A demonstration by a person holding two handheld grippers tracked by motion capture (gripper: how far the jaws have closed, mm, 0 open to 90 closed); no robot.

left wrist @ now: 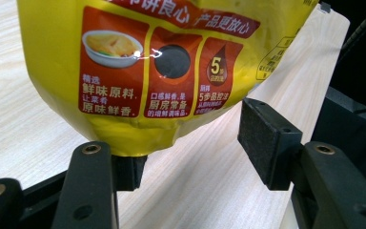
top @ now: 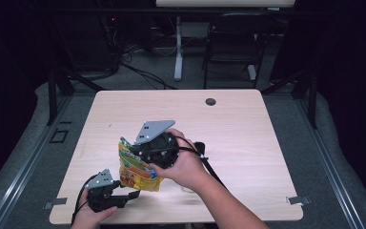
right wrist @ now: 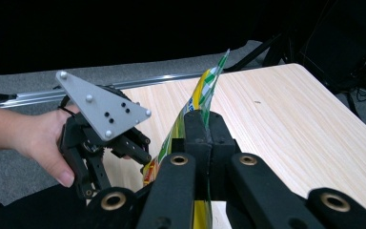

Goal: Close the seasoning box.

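A yellow food bag (top: 134, 171) with red and green print stands upright over the front left of the wooden table (top: 238, 129). My right gripper (top: 147, 160) holds it from the right, and in the right gripper view the jaws (right wrist: 202, 125) are shut on the bag's thin edge (right wrist: 205, 86). My left gripper (top: 132, 192) sits low at the table's front edge, aimed at the bag's bottom. Seen from the left gripper, the bag (left wrist: 162, 62) hangs just above the open jaws (left wrist: 198, 157), its lower edge touching the left pad (left wrist: 129, 169). The right pad (left wrist: 266, 143) stands apart from it.
A round cable hole (top: 210, 101) lies near the table's far edge. Behind the table stand a black chair (top: 233, 43) and a white desk leg (top: 177, 47) among floor cables. Tape marks (top: 298, 200) sit at the front corners. The right gripper's cable (top: 209, 164) trails across the table.
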